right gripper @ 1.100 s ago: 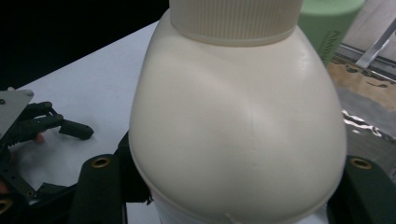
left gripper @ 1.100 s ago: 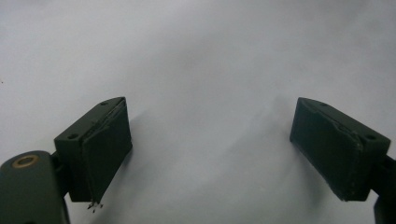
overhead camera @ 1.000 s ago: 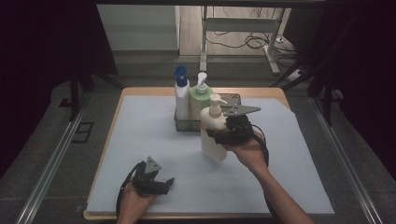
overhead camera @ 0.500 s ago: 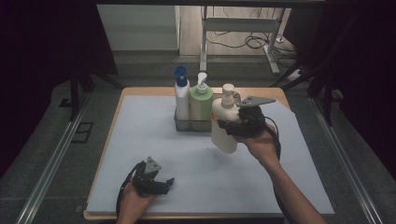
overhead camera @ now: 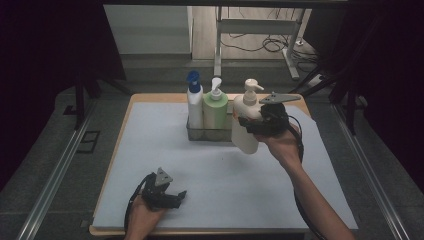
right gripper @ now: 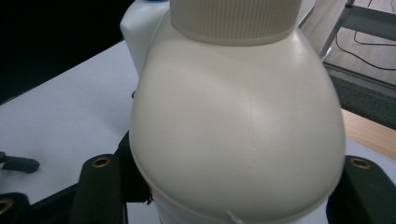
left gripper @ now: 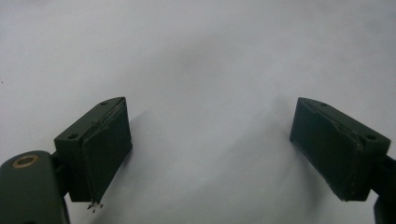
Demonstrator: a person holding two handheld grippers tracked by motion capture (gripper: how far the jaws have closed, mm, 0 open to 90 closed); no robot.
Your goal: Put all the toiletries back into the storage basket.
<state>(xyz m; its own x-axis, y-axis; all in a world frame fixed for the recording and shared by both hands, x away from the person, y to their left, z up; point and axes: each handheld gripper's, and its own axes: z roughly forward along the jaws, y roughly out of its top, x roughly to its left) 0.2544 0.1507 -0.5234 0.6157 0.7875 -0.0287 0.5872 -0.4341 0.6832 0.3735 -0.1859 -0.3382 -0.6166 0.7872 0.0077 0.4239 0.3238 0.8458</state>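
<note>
Right gripper (overhead camera: 256, 126) clamps the cream pump bottle (overhead camera: 246, 125) mid-body, lifted near the basket (overhead camera: 210, 135) at the bench's far edge. Smooth rigid plastic, likely slippery and bottom-heavy; grip stays safest on the broad body. Left gripper (overhead camera: 167, 196) open, empty, near edge.

No readable text, label or number shows anywhere.

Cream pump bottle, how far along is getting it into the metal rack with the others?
Done: blue-capped bottle and green bottle stand in the rack. In hand: right gripper holds the cream bottle lifted beside it. Left: setting it in. Left gripper rests open.
</note>
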